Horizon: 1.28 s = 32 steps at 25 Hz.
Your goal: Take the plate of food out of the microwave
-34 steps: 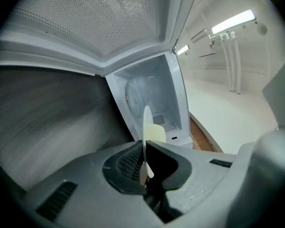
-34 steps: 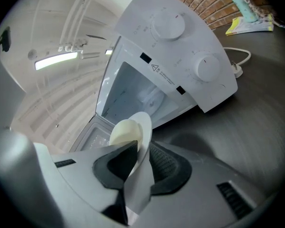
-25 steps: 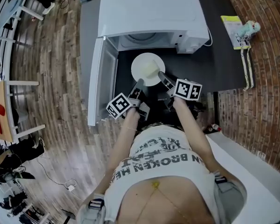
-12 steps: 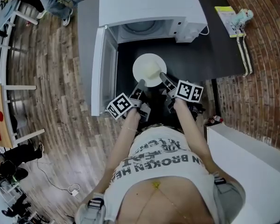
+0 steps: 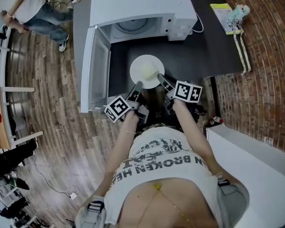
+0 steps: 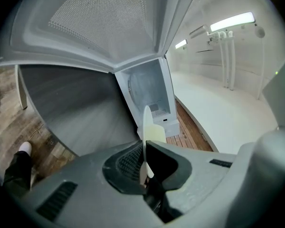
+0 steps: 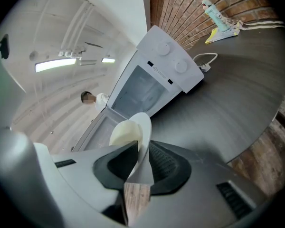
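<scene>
A white plate [image 5: 146, 70] with pale yellow food [image 5: 151, 71] hangs over the dark table, in front of the white microwave [image 5: 137, 11] whose door [image 5: 96, 70] stands wide to the left. My left gripper [image 5: 137, 86] is shut on the plate's near-left rim and my right gripper [image 5: 160, 77] is shut on its near-right rim. In the left gripper view the plate [image 6: 146, 127] stands edge-on between the jaws. The right gripper view shows the plate [image 7: 141, 137] and food [image 7: 124, 133] pinched the same way, with the microwave [image 7: 154, 82] beyond.
The dark table [image 5: 213, 42] runs right to a brick wall. A yellow-green booklet [image 5: 222, 14] and a small toy figure [image 5: 239, 11] lie at its far right. A person [image 5: 23, 8] stands on the wood floor at top left. A white counter [image 5: 256, 170] is at lower right.
The plate has come a little further out and away from the microwave opening, both grippers with it. A person has walked into view at top left.
</scene>
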{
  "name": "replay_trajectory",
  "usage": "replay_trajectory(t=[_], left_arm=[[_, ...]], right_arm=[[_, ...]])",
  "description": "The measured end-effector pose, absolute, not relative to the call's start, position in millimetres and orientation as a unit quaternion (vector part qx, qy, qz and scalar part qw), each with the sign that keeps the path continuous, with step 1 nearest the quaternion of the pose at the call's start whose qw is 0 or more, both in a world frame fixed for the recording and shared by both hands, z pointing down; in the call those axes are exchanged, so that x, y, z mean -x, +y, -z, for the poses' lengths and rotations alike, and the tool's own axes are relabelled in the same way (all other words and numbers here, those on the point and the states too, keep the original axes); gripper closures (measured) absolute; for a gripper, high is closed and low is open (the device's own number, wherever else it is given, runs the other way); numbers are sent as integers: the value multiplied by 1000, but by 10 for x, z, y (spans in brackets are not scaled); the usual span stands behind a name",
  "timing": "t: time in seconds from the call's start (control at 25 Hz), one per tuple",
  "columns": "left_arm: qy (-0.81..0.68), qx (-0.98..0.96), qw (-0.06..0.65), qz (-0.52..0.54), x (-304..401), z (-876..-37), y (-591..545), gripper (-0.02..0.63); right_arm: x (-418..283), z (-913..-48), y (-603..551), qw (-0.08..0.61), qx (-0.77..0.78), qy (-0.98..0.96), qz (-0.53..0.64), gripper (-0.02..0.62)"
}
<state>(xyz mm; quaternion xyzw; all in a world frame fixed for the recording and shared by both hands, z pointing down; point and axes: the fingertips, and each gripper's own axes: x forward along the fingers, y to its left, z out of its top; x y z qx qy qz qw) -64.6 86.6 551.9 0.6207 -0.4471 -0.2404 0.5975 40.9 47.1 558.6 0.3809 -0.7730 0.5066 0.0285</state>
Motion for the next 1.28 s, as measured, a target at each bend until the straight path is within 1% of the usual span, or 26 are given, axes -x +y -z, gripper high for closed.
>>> replay_trajectory(t=[0.36,0.76,1.28], left_arm=[[-468,-602,594,257,-17,-5476,1143,584],[-486,-592,586,265,-546,-5501,1379,584],[-496,-585,582,271,-738,-5504,1500,584]], right_arm=[[-1041,-5549,684,44,-360,-780,-510,522],[-1551,-5587,874,52,-341,-787,-511,522],[-1727,-5593,965,58,-327,-793,-511,522]])
